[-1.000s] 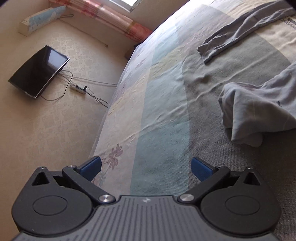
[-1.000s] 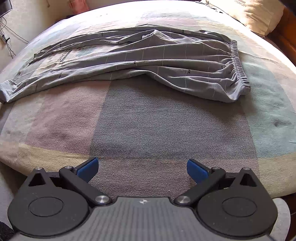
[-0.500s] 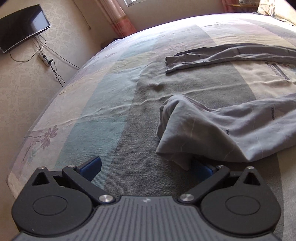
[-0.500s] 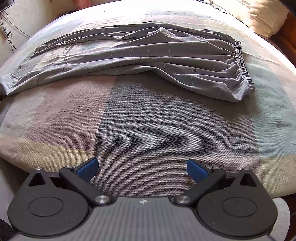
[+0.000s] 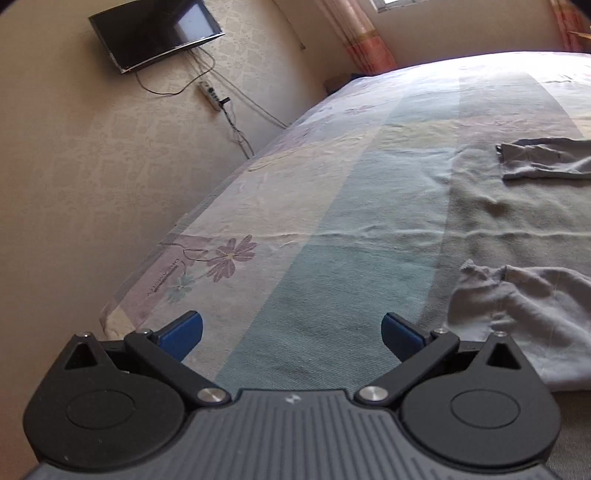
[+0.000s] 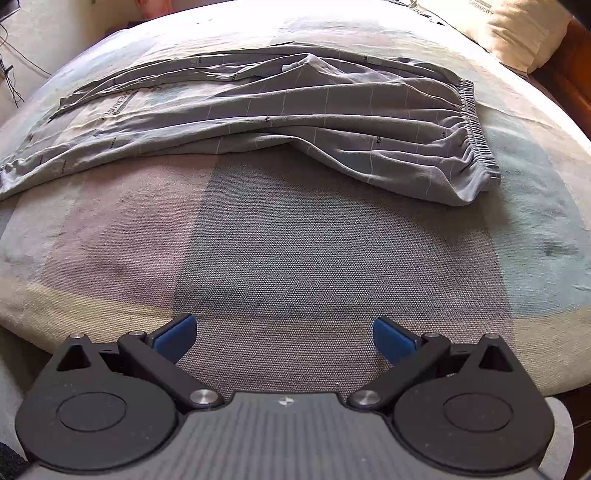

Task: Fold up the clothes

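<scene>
Grey trousers lie spread lengthwise and rumpled on the bed, no fold visible, so folding remains, while left claw and right claw gape empty.

Daylight enters from a window at the top of the left wrist view and washes the far edge of the bed to glaring white. Nearer bedding stays evenly lit, with soft shadows under the trousers. Fisheye bending curves the bed's edges, corners darken, and the left view is slightly soft.
</scene>
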